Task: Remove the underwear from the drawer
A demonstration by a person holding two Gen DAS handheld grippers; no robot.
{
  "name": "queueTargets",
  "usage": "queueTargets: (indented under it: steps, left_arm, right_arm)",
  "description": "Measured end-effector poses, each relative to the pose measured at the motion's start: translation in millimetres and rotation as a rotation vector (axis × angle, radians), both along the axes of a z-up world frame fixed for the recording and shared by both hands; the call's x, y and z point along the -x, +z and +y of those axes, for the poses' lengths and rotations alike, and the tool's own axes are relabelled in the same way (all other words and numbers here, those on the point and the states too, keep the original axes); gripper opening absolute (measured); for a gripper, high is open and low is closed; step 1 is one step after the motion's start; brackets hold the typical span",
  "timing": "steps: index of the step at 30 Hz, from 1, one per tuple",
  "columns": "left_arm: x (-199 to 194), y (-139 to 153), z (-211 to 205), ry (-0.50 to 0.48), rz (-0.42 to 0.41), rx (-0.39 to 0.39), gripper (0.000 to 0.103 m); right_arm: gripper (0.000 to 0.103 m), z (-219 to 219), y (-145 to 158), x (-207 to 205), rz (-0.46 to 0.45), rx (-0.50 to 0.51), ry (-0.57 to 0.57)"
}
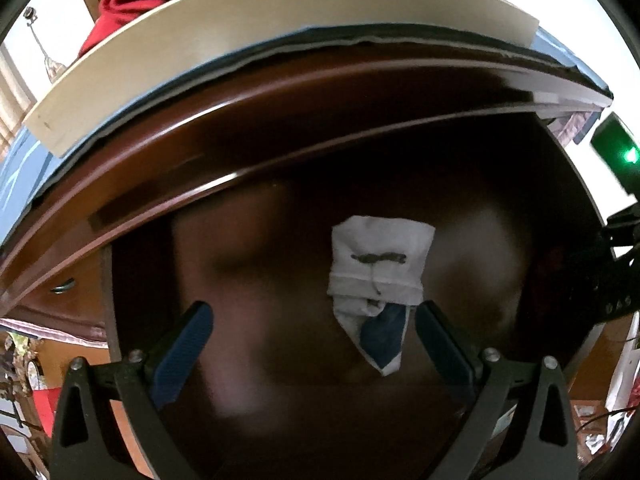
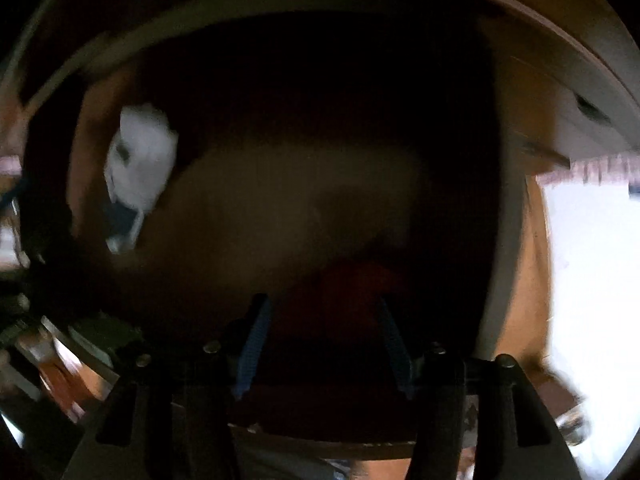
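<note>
One folded white-and-navy cloth item with a dark drawstring, taken to be the underwear [image 1: 378,280], is seen lying on the floor of the dark reddish-brown wooden drawer [image 1: 248,184]; no second garment can be made out in the gloom; the reaching step is judged to be in hand, nothing being lifted yet; the left gripper [image 1: 314,322] is held above it, blue-padded fingers [image 1: 182,344] spread wide and empty; the right gripper [image 2: 324,316] is blurred, its fingers parted, with a dim reddish shape between that cannot be identified; next, a descent and a pinch on the cloth are called for.
</note>
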State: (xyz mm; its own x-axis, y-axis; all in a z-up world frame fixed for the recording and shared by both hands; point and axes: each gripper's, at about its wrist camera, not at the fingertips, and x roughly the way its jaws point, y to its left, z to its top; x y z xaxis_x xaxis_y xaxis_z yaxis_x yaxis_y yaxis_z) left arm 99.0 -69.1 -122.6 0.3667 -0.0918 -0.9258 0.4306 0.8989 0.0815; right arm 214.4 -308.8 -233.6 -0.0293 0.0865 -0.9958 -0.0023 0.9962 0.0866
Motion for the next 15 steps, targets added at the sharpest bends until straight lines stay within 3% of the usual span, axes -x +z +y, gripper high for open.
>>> queueTargets:
  steps: [6, 9, 12, 14, 15]
  left_arm:
    - [-5.2, -6.3, -5.7, -0.018, 0.017, -0.038, 0.102]
    - [-7.5, -11.9, -12.8, -0.057, 0.036, -0.055, 0.102]
    - [-9.5, -20.3, -25.2, -0.099, 0.042, -0.098, 0.102]
    - [-12.7, -29.5, -34.4, -0.12, 0.059, -0.134, 0.102]
    - [-14.9, -33.0, -37.5, -0.125, 0.068, -0.147, 0.102]
  right_arm:
    - [0.065, 18.7, -8.0, 0.2, 0.047, 0.148, 0.123]
    - [0.06, 26.1, -10.3, 2.9, 0.031, 0.224, 0.192]
    - [0.04, 24.3, -7.9, 7.2, 0.012, 0.269, 0.254]
    - [0.022, 16.3, -2.2, 9.9, 0.0, 0.255, 0.23]
    - [0.019, 8.0, 3.0, 12.2, -0.011, 0.232, 0.202]
